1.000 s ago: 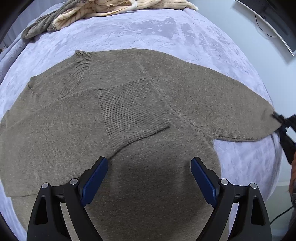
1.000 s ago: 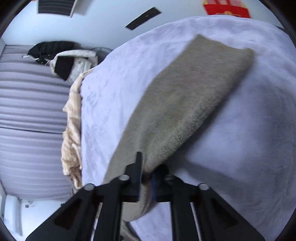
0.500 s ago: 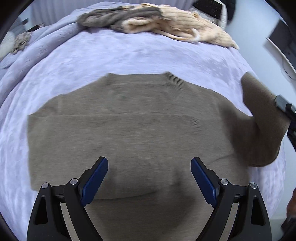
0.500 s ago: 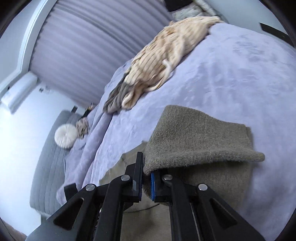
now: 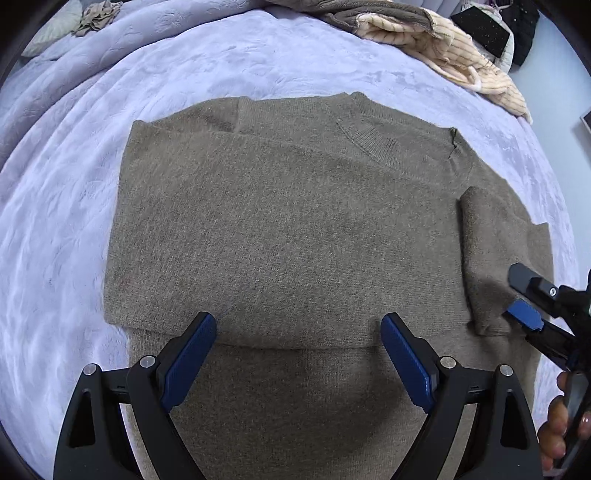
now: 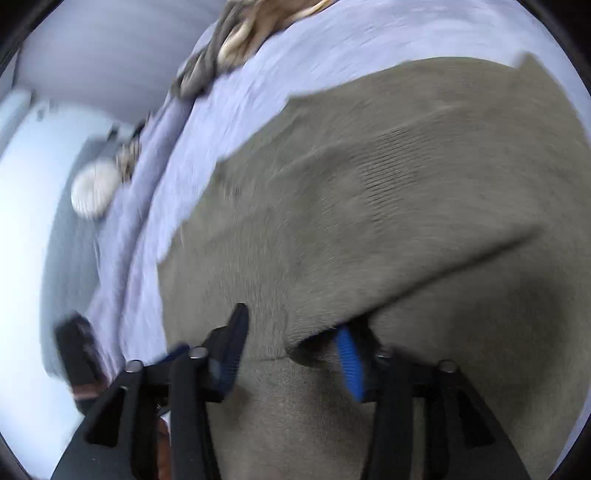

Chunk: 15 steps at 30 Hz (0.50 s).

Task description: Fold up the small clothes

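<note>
A taupe knit sweater (image 5: 288, 229) lies flat on the lavender bedspread (image 5: 55, 221), neckline at the far side. Its right sleeve (image 5: 484, 258) is folded inward over the body. My left gripper (image 5: 299, 354) is open and empty, hovering over the sweater's lower part. My right gripper (image 6: 291, 347) is open; the sleeve's cuff edge (image 6: 325, 317) lies loose between its fingers. It also shows at the right edge of the left wrist view (image 5: 524, 295), at the sleeve's end. The right wrist view is motion-blurred.
A pile of cream striped and grey clothes (image 5: 436, 44) lies at the far side of the bed, with dark items (image 5: 498, 29) beyond. A round white cushion (image 6: 92, 192) sits far left. The bed's edge runs just right of the sweater.
My right gripper carried the sleeve from outstretched on the right inward over the sweater body, then opened and let it go. My left gripper stayed open above the hem.
</note>
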Each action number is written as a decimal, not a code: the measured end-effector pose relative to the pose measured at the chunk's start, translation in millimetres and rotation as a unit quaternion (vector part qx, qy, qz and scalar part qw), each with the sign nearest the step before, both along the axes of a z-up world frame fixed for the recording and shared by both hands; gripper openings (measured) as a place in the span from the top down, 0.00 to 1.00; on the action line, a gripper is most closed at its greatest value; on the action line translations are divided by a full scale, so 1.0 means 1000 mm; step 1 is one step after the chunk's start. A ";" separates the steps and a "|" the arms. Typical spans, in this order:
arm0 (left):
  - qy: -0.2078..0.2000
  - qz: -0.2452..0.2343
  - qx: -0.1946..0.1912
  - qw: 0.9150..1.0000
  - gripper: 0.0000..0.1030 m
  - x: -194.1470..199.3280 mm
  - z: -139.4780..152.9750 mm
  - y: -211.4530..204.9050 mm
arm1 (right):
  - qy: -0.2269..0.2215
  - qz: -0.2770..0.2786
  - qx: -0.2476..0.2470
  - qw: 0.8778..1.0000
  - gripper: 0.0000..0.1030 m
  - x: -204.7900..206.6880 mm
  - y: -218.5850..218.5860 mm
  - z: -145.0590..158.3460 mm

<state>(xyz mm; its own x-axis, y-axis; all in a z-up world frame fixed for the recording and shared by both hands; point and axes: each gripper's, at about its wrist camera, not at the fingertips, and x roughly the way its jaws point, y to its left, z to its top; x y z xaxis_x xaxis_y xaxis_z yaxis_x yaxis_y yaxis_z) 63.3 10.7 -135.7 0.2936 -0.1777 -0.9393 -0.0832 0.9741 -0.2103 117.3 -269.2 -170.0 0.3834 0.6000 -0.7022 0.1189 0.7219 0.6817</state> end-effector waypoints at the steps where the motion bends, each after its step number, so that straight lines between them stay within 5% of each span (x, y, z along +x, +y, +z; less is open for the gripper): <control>1: -0.004 -0.001 -0.013 1.000 0.11 0.001 0.002 0.003 | 0.004 -0.026 0.010 1.000 0.48 -0.001 -0.009 0.000; 3: -0.009 -0.002 -0.037 0.999 0.11 0.003 0.005 0.009 | 0.012 -0.067 0.030 0.997 0.48 0.002 -0.022 -0.002; 5: -0.016 -0.002 -0.061 0.998 0.11 0.007 0.008 0.016 | 0.020 -0.093 0.035 0.995 0.71 0.007 -0.032 -0.003; 6: -0.020 -0.003 -0.073 0.997 0.11 0.008 0.011 0.019 | 0.021 -0.094 0.023 0.995 0.93 0.010 -0.030 -0.002; 10: -0.023 -0.003 -0.141 0.990 0.11 0.015 0.018 0.040 | -0.054 -0.007 -0.041 0.998 0.93 0.024 0.012 0.033; 15: 0.005 0.005 -0.263 0.965 0.11 0.030 0.009 0.065 | -0.110 0.155 -0.116 0.975 0.93 0.021 0.100 0.046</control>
<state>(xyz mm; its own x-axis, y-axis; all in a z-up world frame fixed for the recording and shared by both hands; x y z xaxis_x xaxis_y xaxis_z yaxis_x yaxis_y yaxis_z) 93.8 75.6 -126.8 0.2891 -0.6278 -0.7227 -0.0961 0.7321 -0.6744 138.2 -169.6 -123.8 0.3660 0.5451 -0.7543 -0.2595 0.8381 0.4798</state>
